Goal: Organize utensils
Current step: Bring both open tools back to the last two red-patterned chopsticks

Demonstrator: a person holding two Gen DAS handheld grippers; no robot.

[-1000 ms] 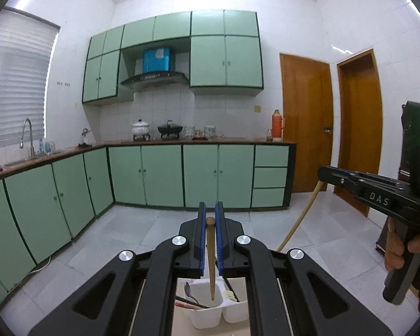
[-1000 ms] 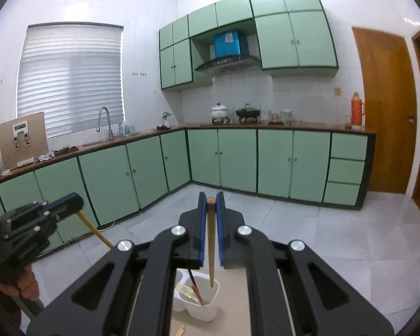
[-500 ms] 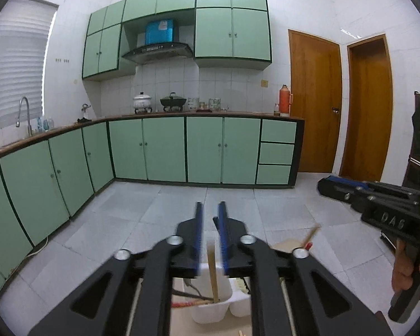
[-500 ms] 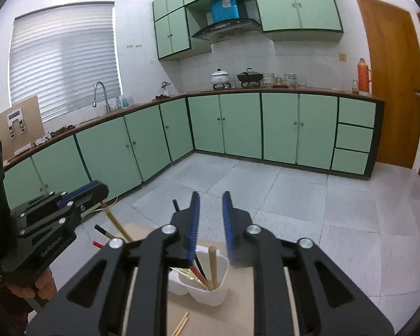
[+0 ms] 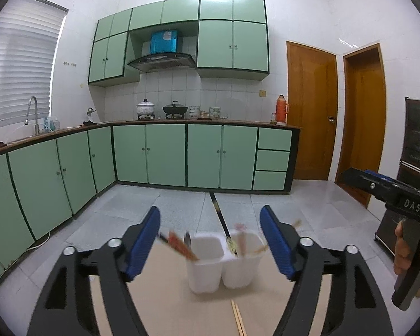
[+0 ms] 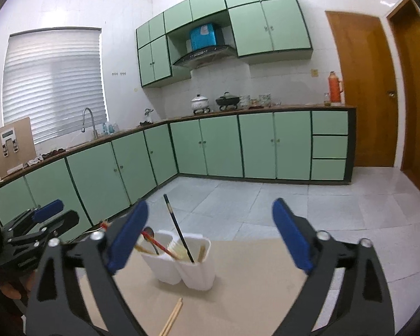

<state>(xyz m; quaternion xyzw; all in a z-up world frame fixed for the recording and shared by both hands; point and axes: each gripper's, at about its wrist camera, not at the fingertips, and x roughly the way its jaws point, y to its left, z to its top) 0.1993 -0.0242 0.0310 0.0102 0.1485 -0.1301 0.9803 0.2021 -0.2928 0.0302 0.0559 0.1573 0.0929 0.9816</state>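
Observation:
A white two-compartment utensil holder (image 5: 224, 263) stands on a tan table (image 5: 182, 308); it also shows in the right wrist view (image 6: 184, 263). It holds chopsticks, a spoon and a long black chopstick (image 6: 179, 232). A pair of wooden chopsticks (image 6: 172, 319) lies on the table in front of it, also seen in the left wrist view (image 5: 238, 319). My left gripper (image 5: 210, 240) is open and empty above the table, just short of the holder. My right gripper (image 6: 210, 238) is open and empty, likewise short of the holder.
Green kitchen cabinets (image 5: 182, 156) run along the far and left walls, with a sink (image 5: 33, 117) on the left. Two wooden doors (image 5: 336, 117) stand at the right. The tiled floor lies beyond the table's far edge.
Both grippers held a wooden chopstick upright over the holder one second ago. Both have opened wide, and the chopsticks now stand in the holder. Both grippers have drawn back a little.

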